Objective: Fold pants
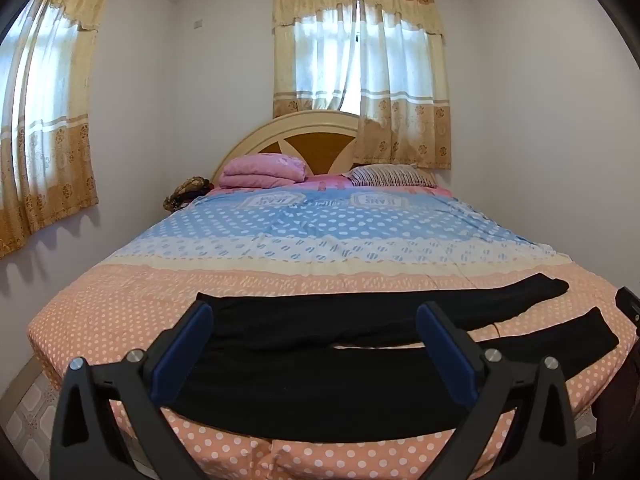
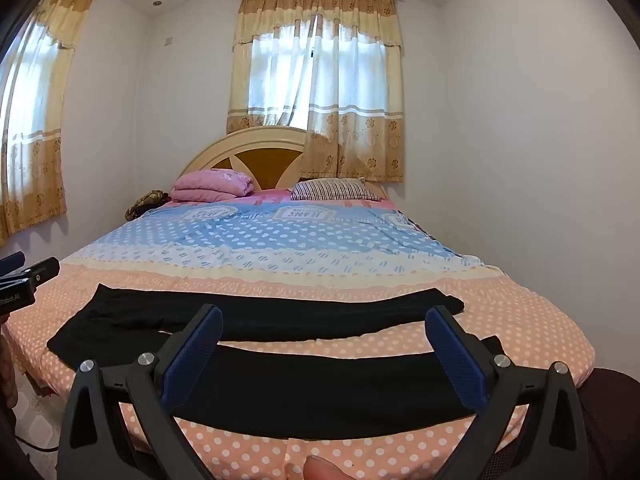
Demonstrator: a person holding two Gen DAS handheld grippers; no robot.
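Note:
Black pants (image 1: 360, 364) lie spread flat across the foot of the bed, waistband at the left, both legs running to the right with a gap between them. In the right wrist view the same pants (image 2: 320, 388) show both legs side by side. My left gripper (image 1: 316, 316) hovers over the waist end, open, with nothing between its blue pads. My right gripper (image 2: 324, 318) hangs above the legs, open and holding nothing. The left gripper's tip (image 2: 24, 276) shows at the left edge of the right wrist view.
The bed (image 1: 120, 312) carries a peach, white and blue dotted cover. A pink folded blanket (image 1: 262, 170) and a striped pillow (image 1: 392, 176) rest by the headboard. Walls stand close on both sides. A person's fingertip (image 2: 320, 472) shows at the bottom.

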